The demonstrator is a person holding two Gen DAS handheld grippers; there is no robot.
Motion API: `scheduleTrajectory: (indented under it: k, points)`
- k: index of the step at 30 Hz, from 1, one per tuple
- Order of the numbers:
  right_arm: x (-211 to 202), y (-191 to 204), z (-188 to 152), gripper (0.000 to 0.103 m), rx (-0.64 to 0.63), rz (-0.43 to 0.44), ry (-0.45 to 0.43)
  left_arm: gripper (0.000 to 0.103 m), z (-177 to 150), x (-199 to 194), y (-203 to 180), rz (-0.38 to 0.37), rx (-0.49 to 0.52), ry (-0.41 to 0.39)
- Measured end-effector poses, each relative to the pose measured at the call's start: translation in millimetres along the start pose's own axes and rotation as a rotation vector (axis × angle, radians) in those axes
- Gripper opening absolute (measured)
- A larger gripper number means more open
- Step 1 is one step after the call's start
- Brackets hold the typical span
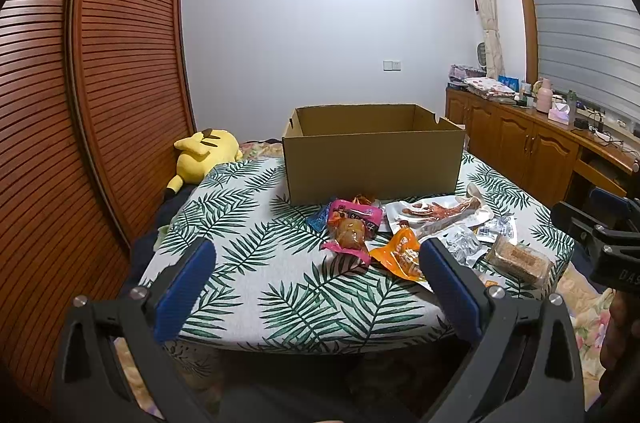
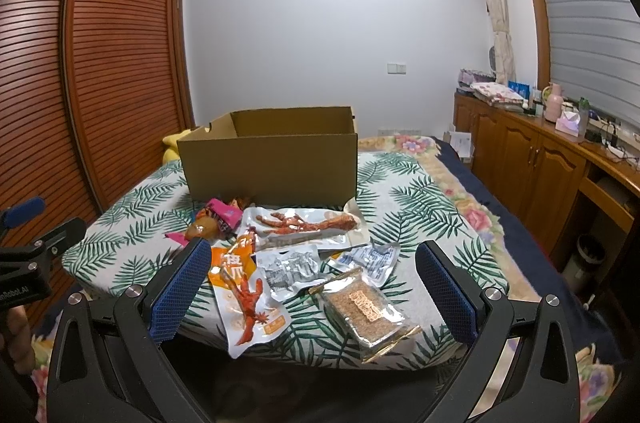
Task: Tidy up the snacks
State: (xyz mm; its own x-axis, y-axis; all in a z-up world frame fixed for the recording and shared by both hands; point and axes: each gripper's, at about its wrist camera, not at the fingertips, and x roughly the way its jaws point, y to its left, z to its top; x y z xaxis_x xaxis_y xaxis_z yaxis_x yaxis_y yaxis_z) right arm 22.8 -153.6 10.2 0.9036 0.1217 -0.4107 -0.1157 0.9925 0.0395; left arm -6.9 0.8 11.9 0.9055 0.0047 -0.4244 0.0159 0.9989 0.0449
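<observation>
Home bedroom; louvred wardrobe [image 1: 100,83]; bed [image 2: 460,191]; plush toy [image 1: 204,151]

From my feed I count one cardboard box [image 2: 268,163], open-topped. Snack packets: one pink [image 1: 352,223], two orange-and-white [image 2: 250,299], one large clear pack of red chicken feet [image 2: 304,223], two silvery pouches [image 2: 294,269], one brown cake bar [image 2: 368,311]. One blue wrapper [image 1: 319,219]. One yellow plush [image 1: 204,153].
</observation>
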Motion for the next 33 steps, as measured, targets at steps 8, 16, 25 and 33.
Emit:
scheduleTrajectory:
  k: [8,16,25,33]
  points:
    - [-1.9,-0.7,2.3,0.103,-0.005,-0.001,-0.003,0.102,2.3,-2.1,0.2,-0.003,0.000,-0.005]
    - [-2.7,1.5,4.3,0.103,-0.005,0.001,-0.006,0.103,2.6,-7.6,0.8,-0.005,-0.002,-0.017]
    - [-3.0,1.8,4.6,0.103,-0.004,0.001,-0.007,0.102,2.3,-7.8,0.2,-0.006,-0.002,-0.017]
    - [-1.7,1.5,2.3,0.103,-0.008,0.002,0.001,0.102,-1.8,-2.5,-5.7,-0.028,-0.002,0.012]
